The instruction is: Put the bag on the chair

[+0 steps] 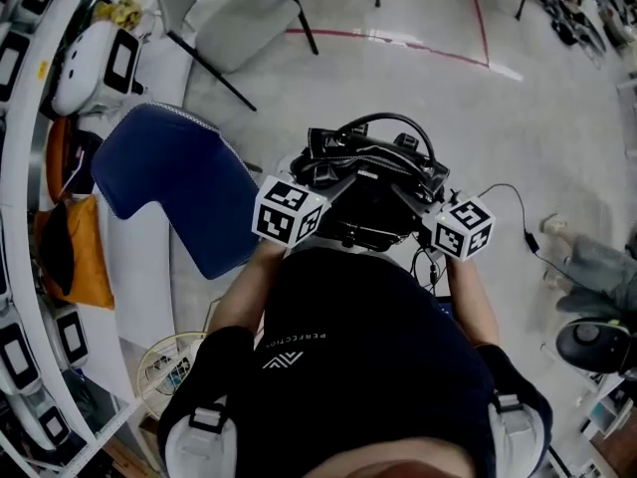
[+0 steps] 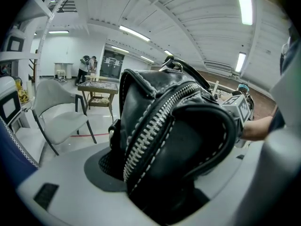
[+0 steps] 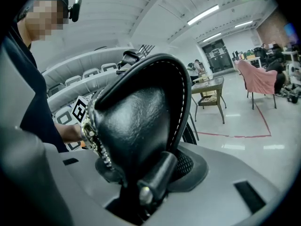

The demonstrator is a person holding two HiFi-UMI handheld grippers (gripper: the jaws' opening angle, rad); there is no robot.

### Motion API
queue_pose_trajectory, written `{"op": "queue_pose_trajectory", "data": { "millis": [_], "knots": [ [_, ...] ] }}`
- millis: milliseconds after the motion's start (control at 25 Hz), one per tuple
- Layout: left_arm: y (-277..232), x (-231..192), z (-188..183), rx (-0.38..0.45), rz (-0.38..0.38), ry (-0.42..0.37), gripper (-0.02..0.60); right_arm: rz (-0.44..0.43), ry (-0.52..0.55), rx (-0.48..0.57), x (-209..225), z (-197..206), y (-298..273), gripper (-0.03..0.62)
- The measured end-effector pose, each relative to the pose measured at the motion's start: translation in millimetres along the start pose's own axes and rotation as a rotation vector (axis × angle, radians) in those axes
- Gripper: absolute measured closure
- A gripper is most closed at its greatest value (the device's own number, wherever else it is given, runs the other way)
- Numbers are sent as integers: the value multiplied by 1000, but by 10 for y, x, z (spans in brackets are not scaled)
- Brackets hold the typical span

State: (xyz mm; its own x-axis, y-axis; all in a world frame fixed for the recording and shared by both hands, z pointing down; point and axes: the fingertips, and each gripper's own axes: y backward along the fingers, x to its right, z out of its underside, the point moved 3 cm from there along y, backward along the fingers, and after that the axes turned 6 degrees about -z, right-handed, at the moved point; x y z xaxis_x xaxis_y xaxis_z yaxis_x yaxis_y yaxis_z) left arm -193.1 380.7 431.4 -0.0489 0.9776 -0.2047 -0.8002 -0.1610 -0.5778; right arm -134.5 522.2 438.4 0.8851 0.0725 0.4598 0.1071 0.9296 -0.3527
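Note:
A black leather bag (image 1: 370,177) with a silver zipper and stitched handles hangs in front of me, carried between both grippers. My left gripper (image 1: 331,193) is shut on the bag's (image 2: 169,140) left end, which fills the left gripper view. My right gripper (image 1: 420,205) is shut on the other end, where the bag (image 3: 136,121) bulges up between its jaws. A white chair (image 1: 234,13) with black legs stands ahead at the upper left; the white chair (image 2: 56,119) also shows at the left of the left gripper view.
A blue padded seat (image 1: 179,182) stands close on my left. Curved white shelves (image 1: 20,167) with devices line the left side. Red tape (image 1: 398,43) marks the floor ahead. A cable (image 1: 518,217) lies at the right. A wooden table (image 3: 209,86) and pink-draped chair (image 3: 258,79) stand further off.

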Motion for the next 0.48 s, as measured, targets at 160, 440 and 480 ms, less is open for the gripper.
{"op": "queue_pose_trajectory", "data": {
  "millis": [160,440,480],
  "knots": [
    [-118,-455,-113,-2,-19,15,227,-18,-3,-8,188,-198,-427,390],
    [-90,-809,-232,15,-38,31,227,-34,19,-21,233,-432,-757,390],
    [-63,-847,-245,16,-41,33,227,-37,21,-22,214,-461,-794,390]
  ]
}}
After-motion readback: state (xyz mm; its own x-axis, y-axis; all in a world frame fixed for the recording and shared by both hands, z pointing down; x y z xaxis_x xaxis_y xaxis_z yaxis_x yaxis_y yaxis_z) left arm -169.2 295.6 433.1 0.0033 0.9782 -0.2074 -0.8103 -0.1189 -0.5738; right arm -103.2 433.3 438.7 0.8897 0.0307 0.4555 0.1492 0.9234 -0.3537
